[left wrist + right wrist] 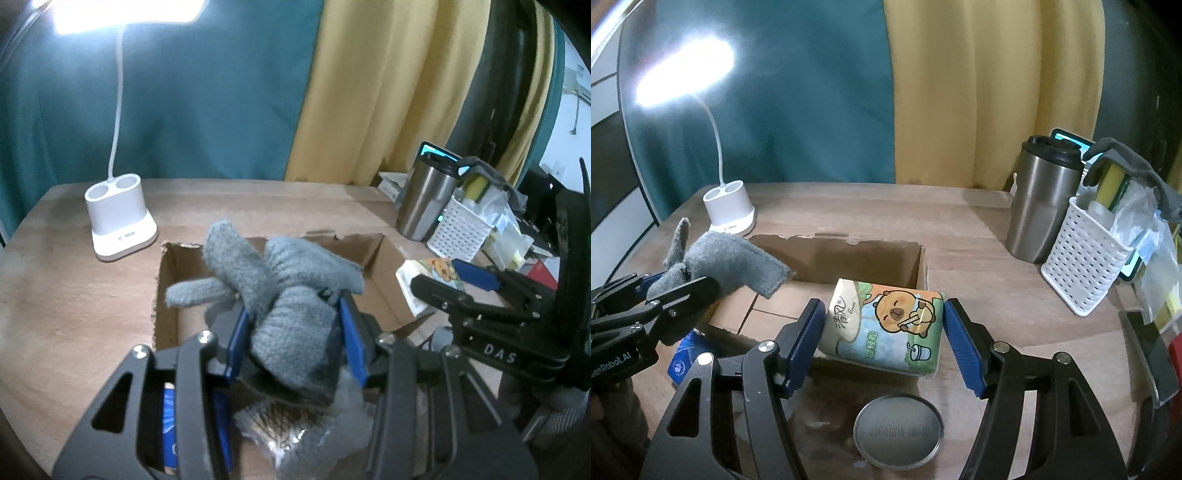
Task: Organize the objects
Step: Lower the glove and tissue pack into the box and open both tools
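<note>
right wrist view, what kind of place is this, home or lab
Probably a home desk or bedroom corner, though that is a guess. A lit desk lamp stands on a wooden table before teal and yellow curtains, beside a steel travel mug and a cluttered white basket.
</note>
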